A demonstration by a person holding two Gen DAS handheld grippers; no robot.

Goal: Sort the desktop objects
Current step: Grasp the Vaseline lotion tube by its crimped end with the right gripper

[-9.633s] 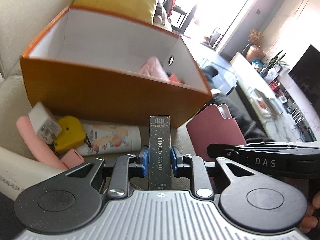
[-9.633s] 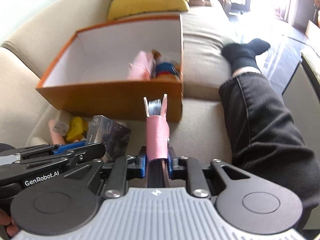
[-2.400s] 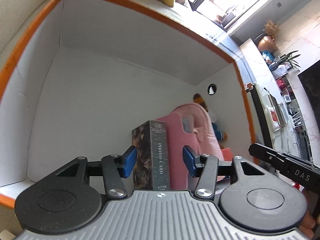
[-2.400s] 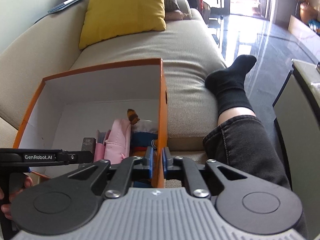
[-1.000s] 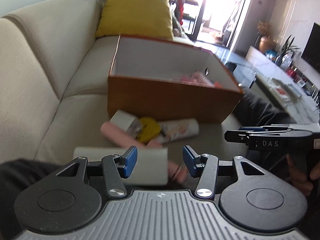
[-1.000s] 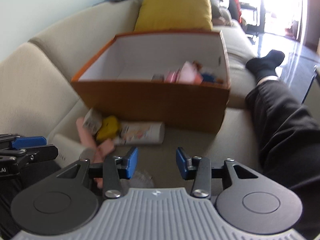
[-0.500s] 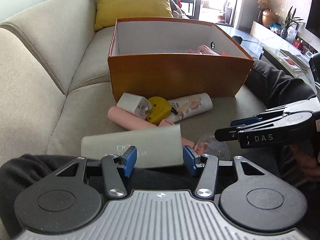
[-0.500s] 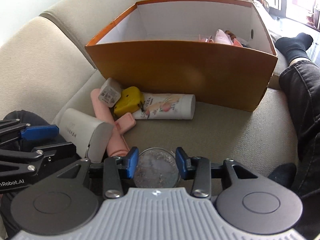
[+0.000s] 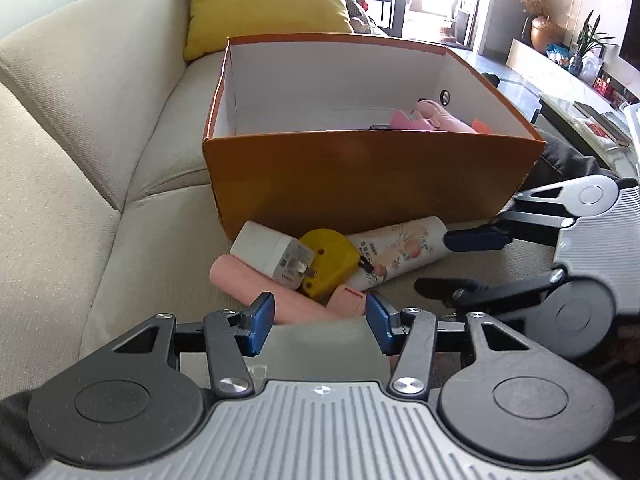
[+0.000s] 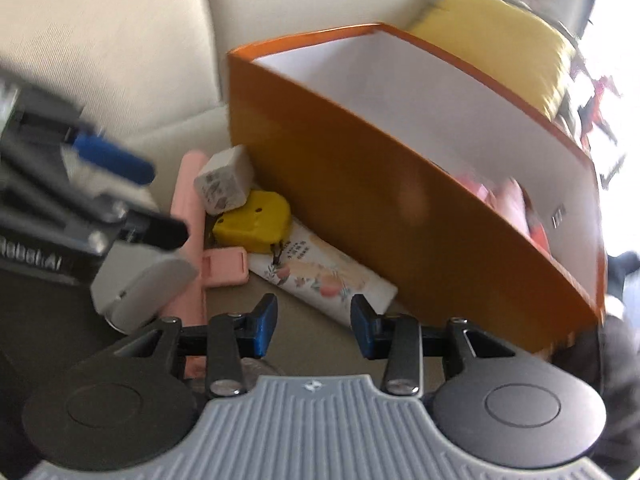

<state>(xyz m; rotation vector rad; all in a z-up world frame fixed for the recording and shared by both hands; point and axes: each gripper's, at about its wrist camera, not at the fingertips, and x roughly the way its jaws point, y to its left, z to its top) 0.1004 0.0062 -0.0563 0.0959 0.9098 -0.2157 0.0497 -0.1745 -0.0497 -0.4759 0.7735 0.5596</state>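
Grey case (image 9: 320,340) sits between my left gripper's (image 9: 320,322) spread jaws, untouched as far as I see; my right gripper (image 10: 313,326) gapes too, floral tube (image 10: 320,276) at twelve o'clock.

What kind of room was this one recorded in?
Most likely a home living room. The work surface is a beige sofa with a yellow cushion; the orange box sits on its seat, and potted plants stand by bright windows behind.
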